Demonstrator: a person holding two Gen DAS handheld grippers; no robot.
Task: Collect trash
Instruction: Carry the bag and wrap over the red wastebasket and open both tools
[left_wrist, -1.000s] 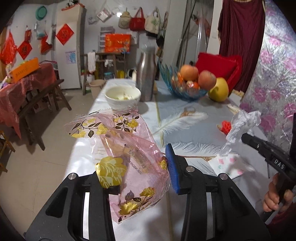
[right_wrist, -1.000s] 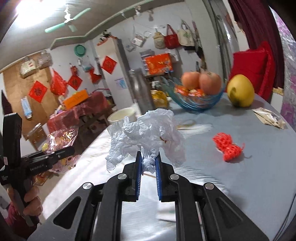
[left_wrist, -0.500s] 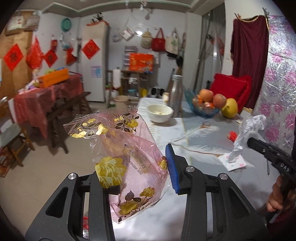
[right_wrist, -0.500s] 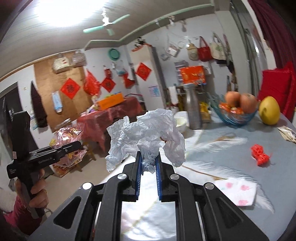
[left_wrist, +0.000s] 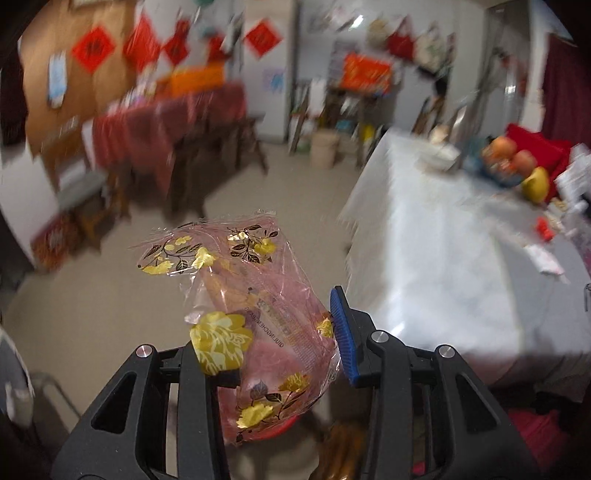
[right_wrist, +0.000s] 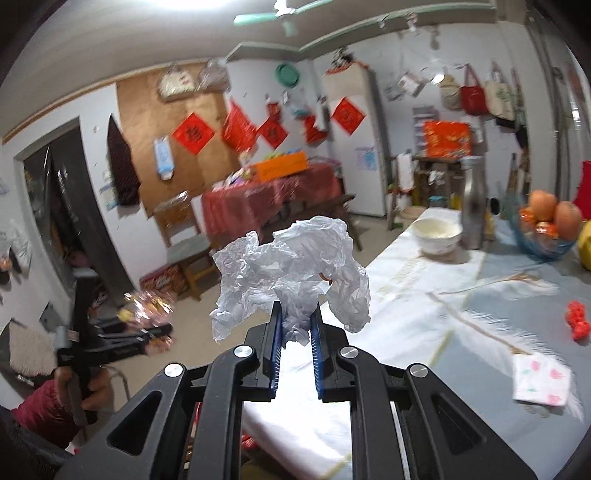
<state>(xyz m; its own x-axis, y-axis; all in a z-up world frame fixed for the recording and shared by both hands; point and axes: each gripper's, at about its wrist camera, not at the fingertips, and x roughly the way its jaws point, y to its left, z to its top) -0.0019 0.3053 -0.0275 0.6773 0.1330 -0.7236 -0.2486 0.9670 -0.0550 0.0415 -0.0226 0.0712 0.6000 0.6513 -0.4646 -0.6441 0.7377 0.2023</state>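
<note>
The left gripper (left_wrist: 273, 350), its jaws part-closed on the pink floral wrapper (left_wrist: 255, 317) over the floor left of the tabletop (left_wrist: 443, 266), and the right gripper (right_wrist: 296, 325), pinching the crumpled white plastic (right_wrist: 295, 266), carry light, crushable, slippery film, probably best gripped by its bunched middle.

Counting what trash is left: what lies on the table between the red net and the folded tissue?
Nothing: between the red net and the tissue the tablecloth is bare but for its printed feather, as the right wrist view shows.
</note>
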